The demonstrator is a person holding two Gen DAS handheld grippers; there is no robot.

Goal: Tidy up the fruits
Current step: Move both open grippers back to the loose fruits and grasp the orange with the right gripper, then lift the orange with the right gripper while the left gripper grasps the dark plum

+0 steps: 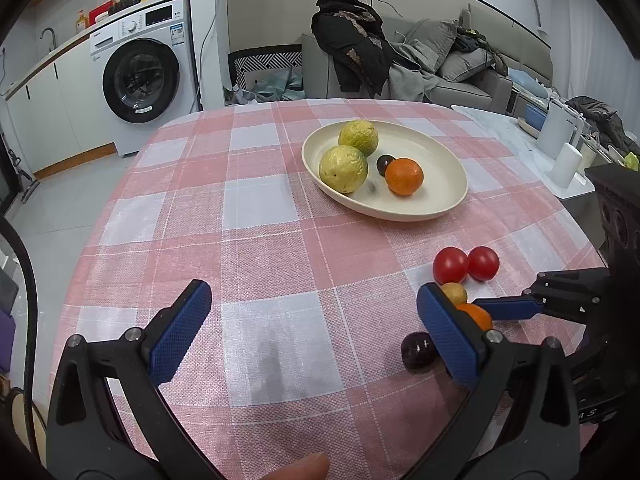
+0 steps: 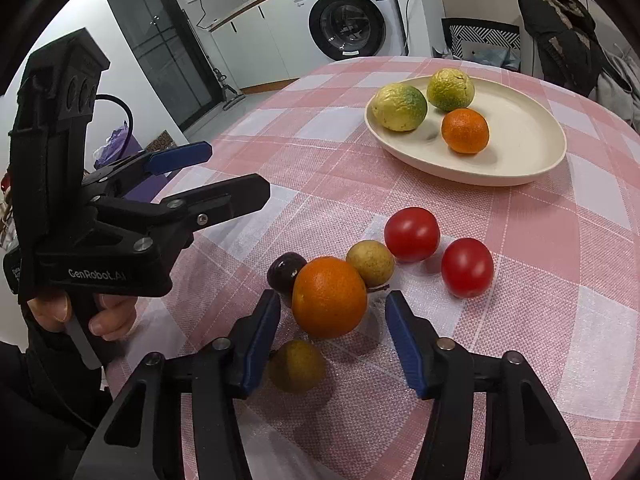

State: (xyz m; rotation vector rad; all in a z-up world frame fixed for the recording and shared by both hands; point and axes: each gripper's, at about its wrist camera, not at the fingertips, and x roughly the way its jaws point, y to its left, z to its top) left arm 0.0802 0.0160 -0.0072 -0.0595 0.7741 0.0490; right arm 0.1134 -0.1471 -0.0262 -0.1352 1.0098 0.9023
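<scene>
A cream plate (image 2: 520,178) at the far side of the checked table holds two yellow-green fruits (image 2: 400,107), an orange (image 2: 465,131) and, in the left wrist view, a small dark fruit (image 1: 385,164). Nearer lie two red tomatoes (image 2: 412,234), two small yellow-brown fruits (image 2: 370,263), a dark purple fruit (image 2: 283,271) and a second orange (image 2: 329,298). My right gripper (image 2: 334,295) straddles that orange, and narrow gaps show at both pads. My left gripper (image 1: 314,290) hovers open over bare cloth to the left, with nothing between its fingers.
The pink checked tablecloth (image 1: 256,208) drops off at the left and near edges. White containers (image 1: 566,164) stand on a marble top at the right. A washing machine (image 1: 144,76) and a sofa piled with clothes (image 1: 400,60) are behind the table.
</scene>
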